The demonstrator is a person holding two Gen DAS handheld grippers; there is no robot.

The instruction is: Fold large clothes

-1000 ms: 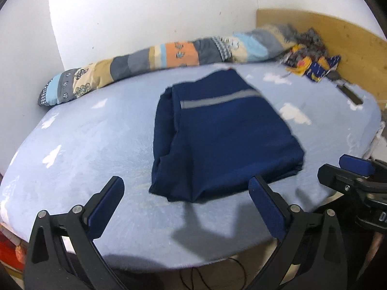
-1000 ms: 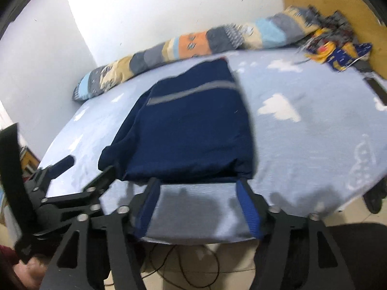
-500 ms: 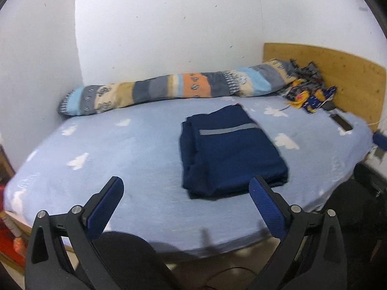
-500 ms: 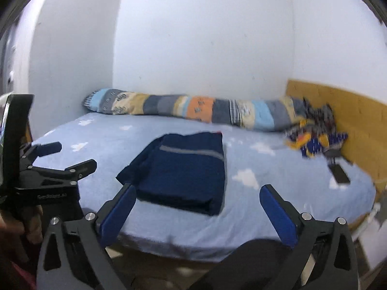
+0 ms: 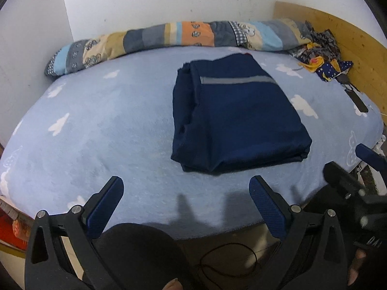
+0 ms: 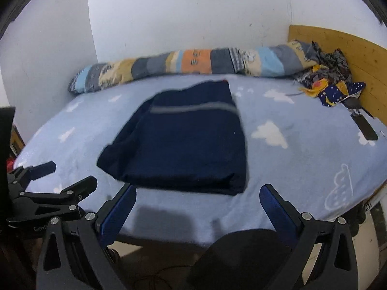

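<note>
We see folded navy garment (image 5: 232, 120) lying mid-bed (image 5: 101, 120), toward near edge. Left gripper (image 5: 186, 193) and right gripper (image 6: 197, 200) both released, empty, above near edge.

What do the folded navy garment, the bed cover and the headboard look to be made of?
Navy garment: matte woven cloth, likely a cotton blend, with soft creases; its grey stripe may be reflective tape. Bed cover: fuzzy fleece-like plush, showing nap and brushed marks. Headboard: light wood, with visible grain and knots, smooth finish.
</note>
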